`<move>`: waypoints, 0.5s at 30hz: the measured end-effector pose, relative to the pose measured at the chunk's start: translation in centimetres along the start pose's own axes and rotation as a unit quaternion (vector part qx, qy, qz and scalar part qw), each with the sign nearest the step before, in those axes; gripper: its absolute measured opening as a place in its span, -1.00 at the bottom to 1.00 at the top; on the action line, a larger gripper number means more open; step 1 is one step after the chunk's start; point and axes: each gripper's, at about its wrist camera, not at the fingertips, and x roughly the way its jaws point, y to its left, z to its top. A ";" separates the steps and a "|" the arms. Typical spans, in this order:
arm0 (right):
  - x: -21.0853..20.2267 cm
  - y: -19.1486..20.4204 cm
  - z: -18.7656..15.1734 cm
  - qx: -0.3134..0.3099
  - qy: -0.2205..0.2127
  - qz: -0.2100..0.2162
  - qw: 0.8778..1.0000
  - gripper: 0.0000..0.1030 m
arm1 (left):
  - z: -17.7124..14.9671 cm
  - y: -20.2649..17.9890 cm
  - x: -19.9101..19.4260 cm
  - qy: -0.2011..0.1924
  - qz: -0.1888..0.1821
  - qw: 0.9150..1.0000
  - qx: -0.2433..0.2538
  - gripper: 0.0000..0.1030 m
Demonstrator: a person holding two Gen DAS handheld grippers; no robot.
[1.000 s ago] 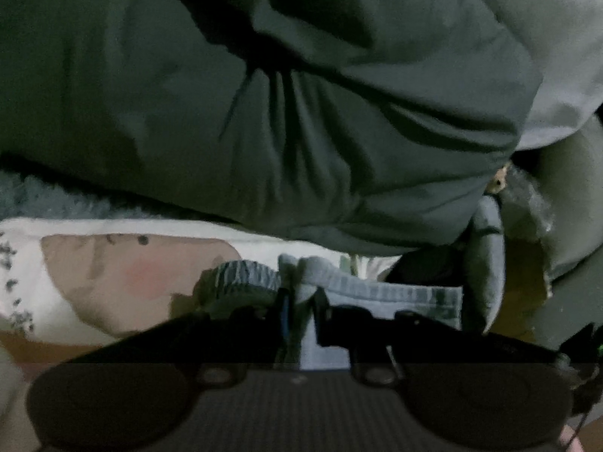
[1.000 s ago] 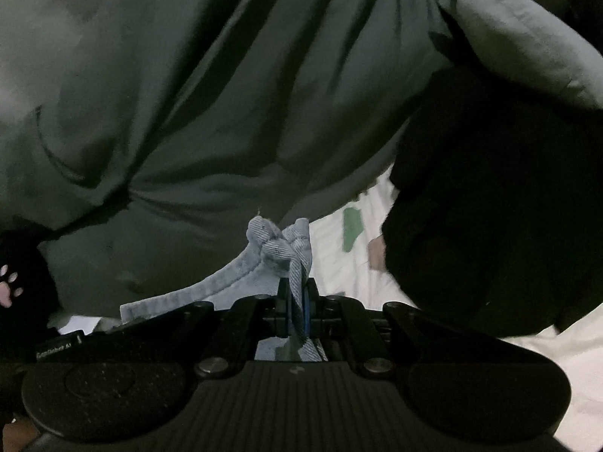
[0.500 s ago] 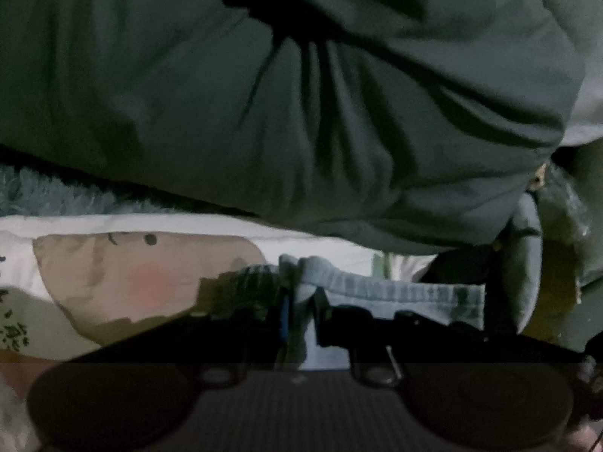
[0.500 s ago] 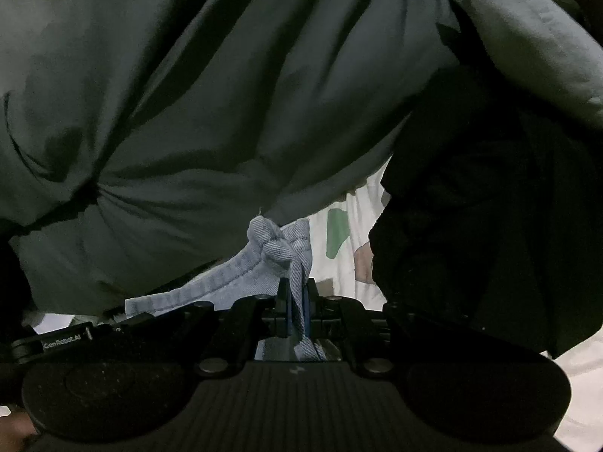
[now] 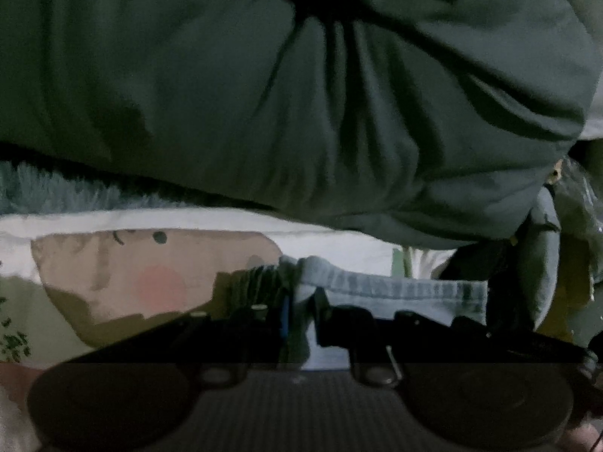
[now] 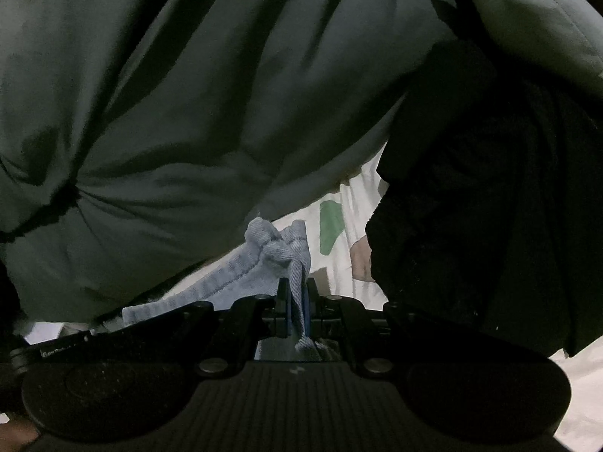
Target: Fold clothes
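Both grippers, left [image 5: 301, 297] and right [image 6: 296, 293], keep their jaws clenched on the blue garment [image 5: 395, 290], carrying it closer toward the green duvet [image 5: 301, 94], fold underway.

1. The light blue garment [image 5: 395, 293] [image 6: 241, 275] is soft ribbed knit cloth with stitched hems, matt.
2. The dark green bedding [image 5: 301, 105] [image 6: 188, 113] is smooth, matt woven cloth, creased.
3. The printed sheet [image 5: 124, 271] [image 6: 339, 233] is flat matt cotton-like cloth.
4. The grey-blue blanket [image 5: 56, 192] looks fluffy and rough-piled.
5. The left gripper [image 5: 301, 312] and right gripper [image 6: 296, 301] have matt black plastic bodies, ridged at the back, with small shiny metal screws.
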 end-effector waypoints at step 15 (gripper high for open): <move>-3.9 0.0 -2.7 -0.029 -0.101 -0.042 0.994 -0.57 | 0.7 -4.0 -4.3 -0.070 0.039 0.990 0.118 -0.29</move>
